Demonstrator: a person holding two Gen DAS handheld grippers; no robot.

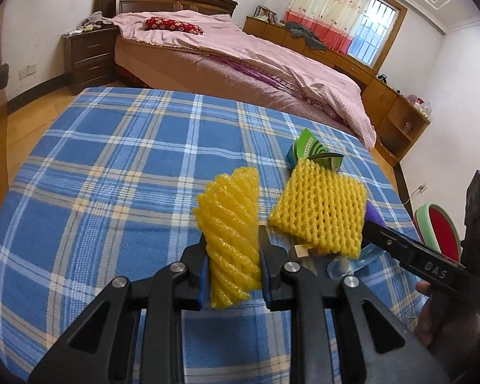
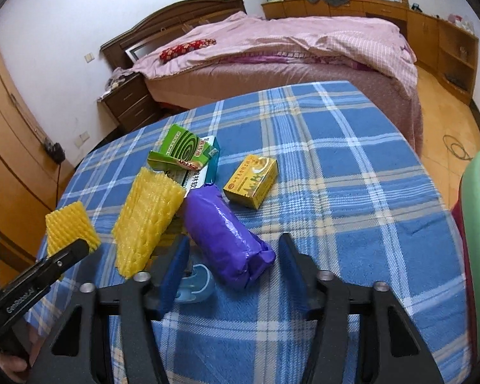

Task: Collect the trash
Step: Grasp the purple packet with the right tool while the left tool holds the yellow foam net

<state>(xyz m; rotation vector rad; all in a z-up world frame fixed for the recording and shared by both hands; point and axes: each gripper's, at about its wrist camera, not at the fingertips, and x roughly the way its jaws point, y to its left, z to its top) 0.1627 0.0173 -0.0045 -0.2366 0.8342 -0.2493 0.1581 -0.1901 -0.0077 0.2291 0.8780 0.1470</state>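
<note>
My left gripper (image 1: 232, 240) is shut on a yellow foam fruit net (image 1: 228, 236), held upright above the blue plaid table (image 1: 112, 166); that net also shows in the right wrist view (image 2: 70, 227). A second yellow foam net (image 1: 320, 211) (image 2: 147, 220) lies just to its right. My right gripper (image 2: 233, 249) is open, its fingers on either side of a purple plastic bag roll (image 2: 227, 236). A green mosquito-coil box (image 2: 179, 153) (image 1: 313, 152), a teal box (image 2: 204, 166), a yellow box (image 2: 252, 182) and a clear blue plastic piece (image 2: 195, 284) (image 1: 352, 260) lie on the table.
A bed with a pink cover (image 1: 240, 60) stands behind the table. A dark nightstand (image 1: 89, 57) is at its left and wooden cabinets (image 1: 396, 108) along the right wall. A red and green bin rim (image 2: 478, 224) (image 1: 438, 224) is at the table's right edge.
</note>
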